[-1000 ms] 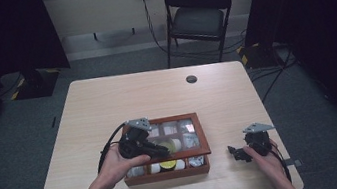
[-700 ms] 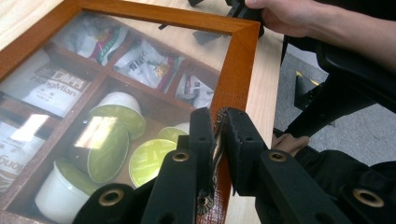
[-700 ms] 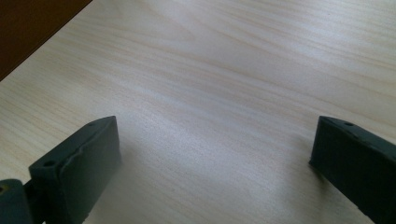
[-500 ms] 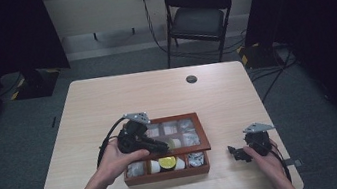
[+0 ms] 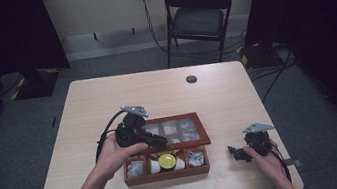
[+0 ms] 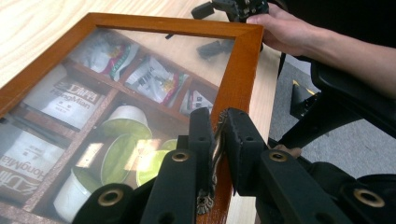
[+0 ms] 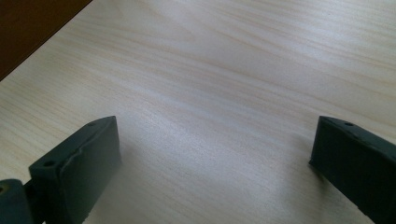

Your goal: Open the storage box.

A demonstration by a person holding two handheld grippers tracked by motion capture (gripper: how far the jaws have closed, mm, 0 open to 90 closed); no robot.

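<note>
So the left gripper is clamped on the little metal latch at the front edge of the glass lid, which sits tilted partway up over the wooden box near the front of the table. Through the glass you can see tea packets and what look like green-lidded cups, hard to be sure through the glare. The right gripper rests on the table to the box's right, jaws spread wide with nothing between them.
</note>
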